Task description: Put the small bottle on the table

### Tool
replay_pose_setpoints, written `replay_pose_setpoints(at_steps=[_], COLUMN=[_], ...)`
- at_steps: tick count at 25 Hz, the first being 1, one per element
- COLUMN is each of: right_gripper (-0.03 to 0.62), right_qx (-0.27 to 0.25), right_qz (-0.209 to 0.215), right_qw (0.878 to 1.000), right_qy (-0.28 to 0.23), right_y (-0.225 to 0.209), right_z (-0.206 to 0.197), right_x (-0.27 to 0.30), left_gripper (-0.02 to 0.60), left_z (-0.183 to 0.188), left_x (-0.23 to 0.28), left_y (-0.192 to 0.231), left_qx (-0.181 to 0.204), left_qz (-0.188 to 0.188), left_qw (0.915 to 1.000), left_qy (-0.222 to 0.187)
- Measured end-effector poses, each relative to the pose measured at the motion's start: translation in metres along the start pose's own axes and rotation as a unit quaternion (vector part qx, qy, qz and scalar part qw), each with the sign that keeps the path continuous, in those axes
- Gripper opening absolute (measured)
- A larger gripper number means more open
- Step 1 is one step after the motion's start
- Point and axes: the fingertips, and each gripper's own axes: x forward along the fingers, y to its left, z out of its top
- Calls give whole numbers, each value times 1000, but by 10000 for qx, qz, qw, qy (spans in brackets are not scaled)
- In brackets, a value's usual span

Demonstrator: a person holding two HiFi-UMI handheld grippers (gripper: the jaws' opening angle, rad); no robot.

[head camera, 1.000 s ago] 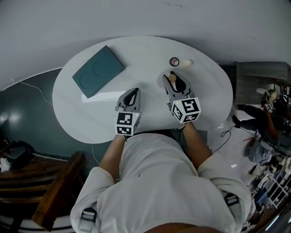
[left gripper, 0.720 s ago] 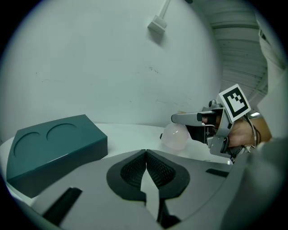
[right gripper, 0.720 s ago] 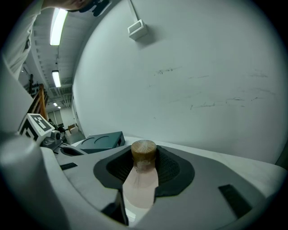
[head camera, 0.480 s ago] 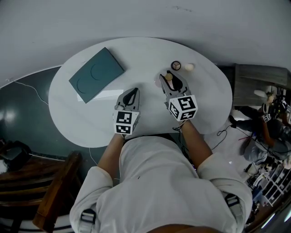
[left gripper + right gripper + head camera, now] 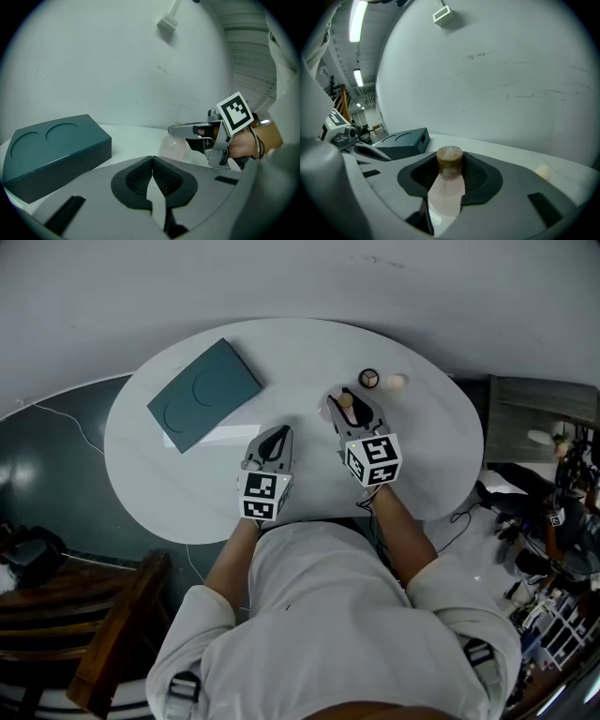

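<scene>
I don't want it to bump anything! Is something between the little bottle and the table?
Nothing visible. The small bottle sits in the right tool with bare table beneath; the teal box lies off to the left.

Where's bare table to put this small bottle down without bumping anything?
Widest bare table lies right of the right claw, out to the rim. Another patch lies between the teal box and the claw's small bottle. Crowded just ahead: a round dark-rimmed piece and a pale ball.

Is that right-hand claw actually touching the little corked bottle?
Touching. The right gripper view shows the small bottle wedged between the two dark pads of the right gripper, both pressing its sides.
</scene>
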Motion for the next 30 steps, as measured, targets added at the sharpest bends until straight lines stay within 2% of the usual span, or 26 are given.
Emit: replay_pose_setpoints(at_steps=[18, 30], right_gripper=[135, 138], right_qx=[-4, -578], right_qz=[-87, -83], right_qw=[9997, 9977], right_qy=[234, 353], right_y=[5, 15], right_z=[-19, -27], right_x=[9, 8], left_gripper=[18, 18], left_z=[-1, 0], left_x=[-2, 0], left_y=[6, -1], left_qx=[-78, 13], left_qz=[33, -41], left_qw=[10000, 10000], left_qy=[4, 20])
